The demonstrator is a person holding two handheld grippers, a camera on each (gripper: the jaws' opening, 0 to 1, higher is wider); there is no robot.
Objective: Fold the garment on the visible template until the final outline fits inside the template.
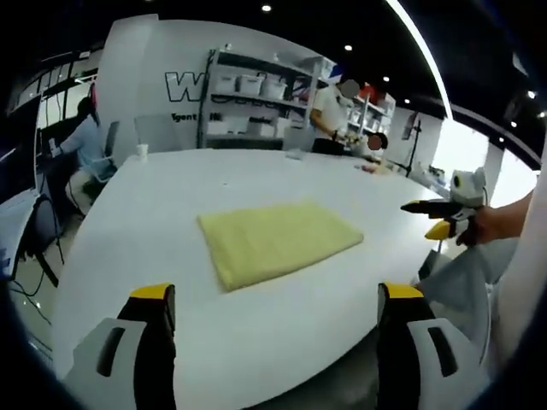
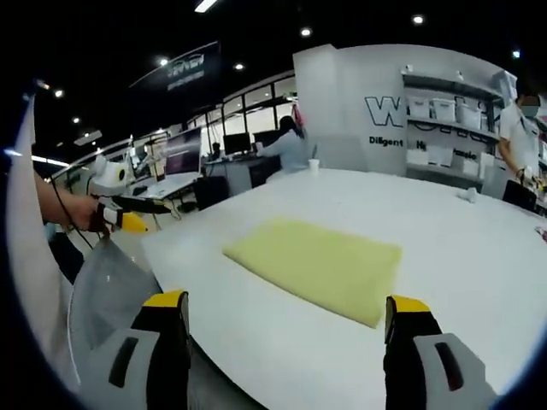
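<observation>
A yellow rectangular cloth [image 1: 278, 242] lies flat on the white table [image 1: 171, 196], folded into a neat slab; no separate template outline is visible. My left gripper [image 1: 277, 292] hovers at the near table edge, its jaws wide apart and empty. My right gripper [image 1: 434, 218] comes in from the right, held by a hand, off the table's side. In the right gripper view, the yellow cloth [image 2: 318, 266] lies ahead of my right gripper [image 2: 286, 301], also open and empty. The left gripper [image 2: 137, 213] is at the left. Pale grey fabric [image 2: 107, 295] hangs beside the person's arm, below the grippers.
A shelf unit with white bins [image 1: 256, 98] stands behind the table, with a person [image 1: 329, 115] standing near it. Another person [image 1: 85, 141] sits at desks to the left. A small cup [image 1: 142, 152] stands at the table's far edge. Desks with monitors [image 2: 184, 158] lie beyond the table.
</observation>
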